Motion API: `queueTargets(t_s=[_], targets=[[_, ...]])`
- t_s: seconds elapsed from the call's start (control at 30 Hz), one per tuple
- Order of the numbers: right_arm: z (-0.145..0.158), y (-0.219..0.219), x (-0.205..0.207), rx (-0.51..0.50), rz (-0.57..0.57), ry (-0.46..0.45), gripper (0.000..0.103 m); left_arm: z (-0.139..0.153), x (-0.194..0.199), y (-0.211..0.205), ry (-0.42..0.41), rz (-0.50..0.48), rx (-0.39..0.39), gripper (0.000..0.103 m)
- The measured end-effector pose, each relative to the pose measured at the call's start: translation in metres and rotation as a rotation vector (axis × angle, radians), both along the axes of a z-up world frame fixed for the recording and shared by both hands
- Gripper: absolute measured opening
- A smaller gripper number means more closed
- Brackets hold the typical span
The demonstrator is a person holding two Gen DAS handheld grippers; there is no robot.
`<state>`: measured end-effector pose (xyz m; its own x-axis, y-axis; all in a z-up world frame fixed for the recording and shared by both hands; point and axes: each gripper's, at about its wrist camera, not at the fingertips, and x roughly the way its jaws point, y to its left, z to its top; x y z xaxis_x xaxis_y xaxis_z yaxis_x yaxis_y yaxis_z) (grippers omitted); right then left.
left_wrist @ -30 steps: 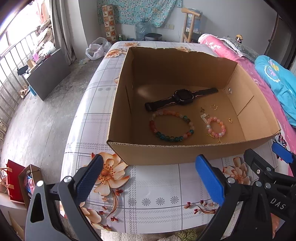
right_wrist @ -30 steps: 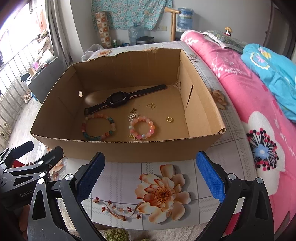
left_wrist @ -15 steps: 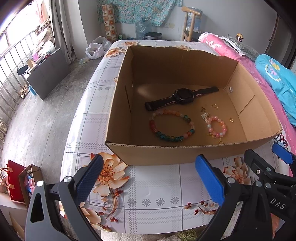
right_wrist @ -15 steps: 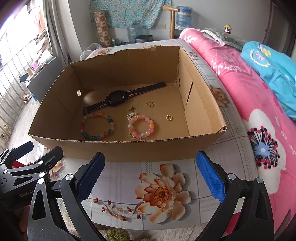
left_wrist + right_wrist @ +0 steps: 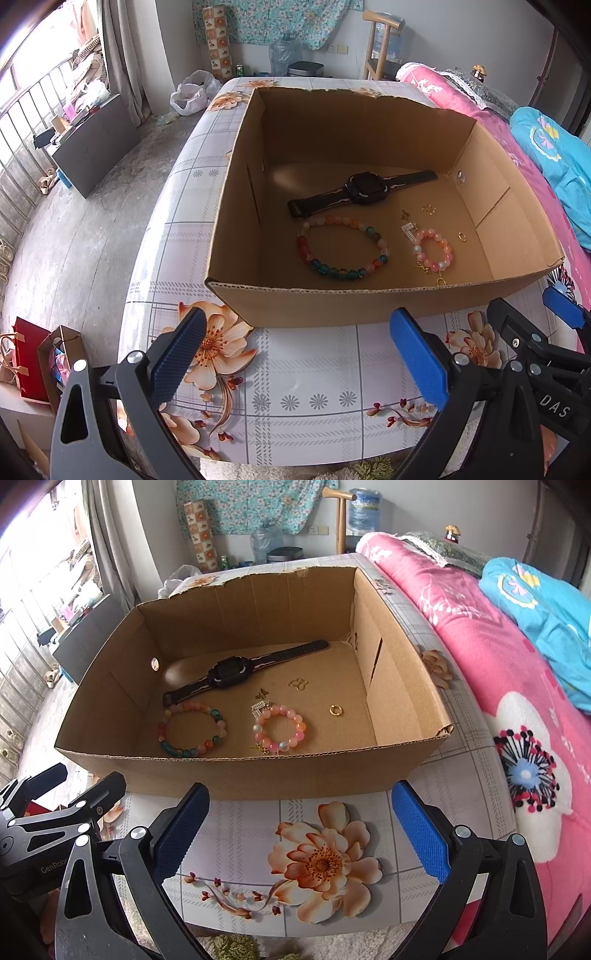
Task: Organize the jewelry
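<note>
Above the near edge of a flowered table (image 5: 325, 369), the left gripper (image 5: 299, 354) and right gripper (image 5: 299, 830) hover with jaws spread wide, grasping nothing. Just beyond them sits an open cardboard box (image 5: 236, 771). On its floor, a black watch (image 5: 229, 672) lies toward the far wall; a multicoloured bead bracelet (image 5: 192, 729) and a pink bead bracelet (image 5: 279, 729) rest side by side near the front wall. A small gold ring (image 5: 335, 710) lies toward the box's right wall.

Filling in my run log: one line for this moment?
left gripper: open, empty | right gripper: open, empty | cardboard box: watch, two bead bracelets, small gold pieces
</note>
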<state>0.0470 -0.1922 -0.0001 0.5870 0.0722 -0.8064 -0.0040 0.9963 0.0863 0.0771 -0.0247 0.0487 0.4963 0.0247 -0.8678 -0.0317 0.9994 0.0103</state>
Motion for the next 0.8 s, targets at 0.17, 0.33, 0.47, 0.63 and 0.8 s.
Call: queueTargets(t_s=[0.17,0.33,0.47,0.63,0.8], targets=[[0.0002,0.0001,-0.0005,0.002,-0.005,0.003,0.095,-0.0001,0.0005,-0.0001,0.000,0.000,0.000,0.097],[0.0002,-0.0001,0.0001,0.001,-0.003,0.003,0.095,0.0000,0.0004,0.0000,0.000,0.000,0.000,0.097],[0.0004,-0.0007,0.0001,0.002,-0.003,0.005,0.095,-0.0004,-0.0002,-0.0001,0.000,0.000,0.002,0.097],[0.0010,-0.0018,-0.0013,0.001,-0.007,0.005,0.095,-0.0002,0.0000,0.0000,0.000,0.000,0.000,0.097],[0.0009,-0.0018,-0.0008,0.002,-0.006,0.007,0.095,-0.0005,0.0001,0.0002,0.002,0.000,0.000,0.097]])
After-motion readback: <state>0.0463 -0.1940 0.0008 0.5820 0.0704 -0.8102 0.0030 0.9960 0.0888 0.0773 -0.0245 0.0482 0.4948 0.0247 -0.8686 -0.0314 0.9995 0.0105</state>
